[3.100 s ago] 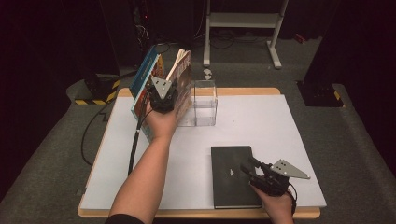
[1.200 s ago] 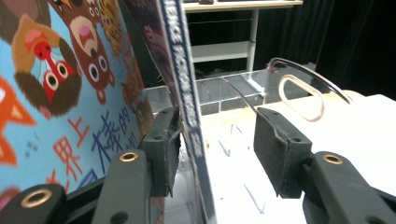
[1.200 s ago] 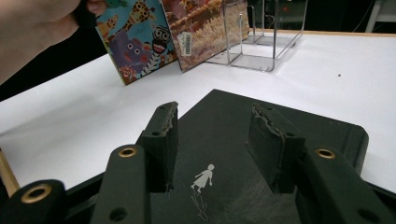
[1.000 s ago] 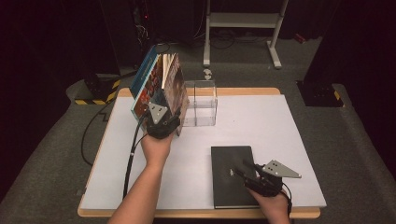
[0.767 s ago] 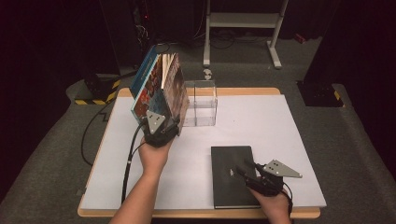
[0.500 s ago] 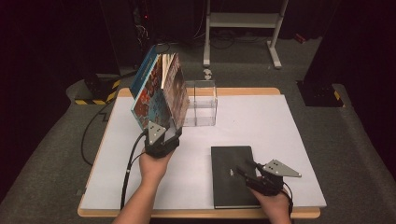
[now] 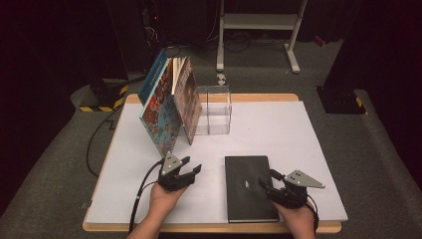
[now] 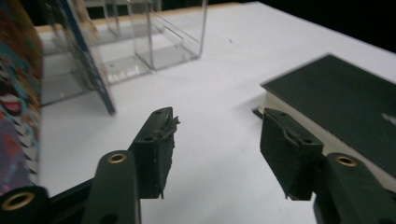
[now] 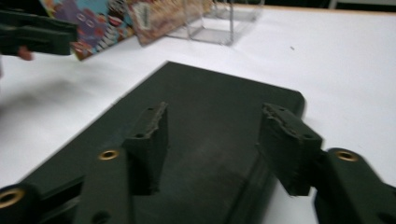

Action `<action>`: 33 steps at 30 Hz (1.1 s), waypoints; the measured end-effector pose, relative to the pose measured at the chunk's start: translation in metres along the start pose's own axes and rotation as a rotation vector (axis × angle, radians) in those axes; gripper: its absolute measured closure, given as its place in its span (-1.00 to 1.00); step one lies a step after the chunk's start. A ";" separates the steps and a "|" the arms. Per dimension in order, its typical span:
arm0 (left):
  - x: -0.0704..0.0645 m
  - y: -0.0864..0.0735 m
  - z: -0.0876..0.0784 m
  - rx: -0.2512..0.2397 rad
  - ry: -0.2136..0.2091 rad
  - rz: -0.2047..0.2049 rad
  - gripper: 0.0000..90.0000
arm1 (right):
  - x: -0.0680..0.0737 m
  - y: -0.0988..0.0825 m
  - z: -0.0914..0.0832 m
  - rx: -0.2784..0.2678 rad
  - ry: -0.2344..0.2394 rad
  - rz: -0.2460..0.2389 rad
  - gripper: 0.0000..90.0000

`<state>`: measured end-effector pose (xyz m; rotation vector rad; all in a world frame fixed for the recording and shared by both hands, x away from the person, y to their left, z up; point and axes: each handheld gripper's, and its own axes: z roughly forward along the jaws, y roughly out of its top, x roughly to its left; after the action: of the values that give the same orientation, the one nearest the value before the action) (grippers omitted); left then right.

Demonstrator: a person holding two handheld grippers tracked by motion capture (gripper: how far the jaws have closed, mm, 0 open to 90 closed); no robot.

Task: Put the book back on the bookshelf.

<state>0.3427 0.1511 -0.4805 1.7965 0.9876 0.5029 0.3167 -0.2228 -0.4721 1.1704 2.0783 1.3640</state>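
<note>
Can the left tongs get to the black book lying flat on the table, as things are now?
Probably yes. The left tongs stand open over bare table, and the black book lies just beside them with nothing between. The right tongs sit at its far edge.

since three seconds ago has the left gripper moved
Yes: the left gripper has come back from the leaning books toward the table's near edge, jaws just opening, empty.

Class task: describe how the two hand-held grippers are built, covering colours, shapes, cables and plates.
Both the left gripper and the right gripper are black, with two blocky jaws whose pads look worn, and brass-coloured rivets. Each carries a grey three-cornered plate; a black cable trails from the left one. Forearms are bare.
</note>
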 end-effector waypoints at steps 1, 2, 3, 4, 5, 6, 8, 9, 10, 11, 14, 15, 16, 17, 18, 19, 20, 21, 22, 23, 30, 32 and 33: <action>-0.002 -0.002 0.000 -0.001 -0.013 0.005 -0.11 | -0.001 0.000 -0.001 0.008 -0.004 0.005 -0.16; -0.003 -0.005 0.000 -0.002 -0.026 0.016 -0.12 | -0.002 -0.001 -0.002 0.018 -0.005 0.009 -0.21; -0.005 -0.009 0.001 -0.001 -0.041 0.033 -0.14 | -0.004 -0.002 -0.003 0.029 -0.007 0.019 -0.25; -0.006 -0.011 0.002 0.010 -0.050 0.037 -0.21 | -0.006 -0.004 -0.004 0.047 -0.009 0.035 -0.28; -0.006 -0.014 0.003 0.020 -0.064 0.036 -0.24 | -0.008 -0.005 -0.005 0.062 -0.008 0.052 -0.33; -0.006 -0.016 0.003 0.024 -0.082 0.030 -0.26 | -0.009 -0.006 -0.006 0.073 -0.014 0.073 -0.46; -0.006 -0.017 0.004 0.037 -0.108 0.017 -0.28 | -0.010 -0.010 -0.007 0.094 -0.030 0.085 -0.46; -0.006 -0.017 0.004 0.040 -0.118 0.017 -0.30 | -0.009 -0.011 -0.007 0.111 -0.020 0.092 -0.42; -0.006 -0.017 0.005 0.042 -0.123 0.015 -0.32 | -0.009 -0.012 -0.005 0.123 -0.009 0.095 -0.41; -0.005 -0.017 0.005 0.044 -0.129 0.016 -0.34 | -0.007 -0.014 -0.003 0.140 -0.002 0.101 -0.41; -0.007 -0.016 0.005 0.041 -0.155 0.067 -0.41 | -0.003 -0.017 0.003 0.166 0.024 0.108 -0.40; -0.007 -0.016 0.005 0.032 -0.159 0.067 -0.44 | -0.002 -0.016 0.003 0.168 0.021 0.104 -0.39; -0.007 -0.016 0.003 0.031 -0.165 0.059 -0.45 | -0.002 -0.015 0.003 0.176 0.022 0.102 -0.39; -0.007 -0.016 0.002 0.031 -0.174 0.046 -0.45 | -0.003 -0.014 0.003 0.180 0.026 0.100 -0.37; -0.007 -0.016 0.001 0.028 -0.186 0.027 -0.45 | -0.004 -0.014 0.004 0.180 0.025 0.101 -0.36; -0.008 -0.016 0.000 0.031 -0.195 0.014 -0.45 | -0.004 -0.013 0.005 0.181 0.021 0.102 -0.36; -0.008 -0.017 -0.001 0.041 -0.208 0.006 -0.45 | -0.003 -0.012 0.006 0.180 0.015 0.093 -0.34; -0.009 -0.018 -0.002 0.044 -0.229 0.002 -0.39 | -0.002 -0.011 0.007 0.181 0.007 0.082 -0.32; -0.012 -0.019 -0.004 0.038 -0.254 -0.013 -0.32 | -0.001 -0.010 0.009 0.180 0.006 0.073 -0.31; -0.015 -0.020 -0.004 0.038 -0.277 -0.024 -0.28 | 0.001 -0.008 0.012 0.179 0.014 0.069 -0.30; -0.036 -0.027 0.001 0.090 -0.296 -0.044 -0.35 | 0.020 -0.001 0.035 0.187 0.076 0.029 -0.28; -0.035 -0.029 0.002 0.102 -0.311 -0.062 -0.36 | 0.023 0.001 0.038 0.189 0.089 0.013 -0.28; -0.035 -0.029 0.003 0.111 -0.325 -0.084 -0.37 | 0.024 0.001 0.039 0.190 0.092 0.012 -0.28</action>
<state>0.3133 0.1265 -0.5049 1.8535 0.8714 0.0994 0.3305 -0.1811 -0.4856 1.2164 2.3117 1.2700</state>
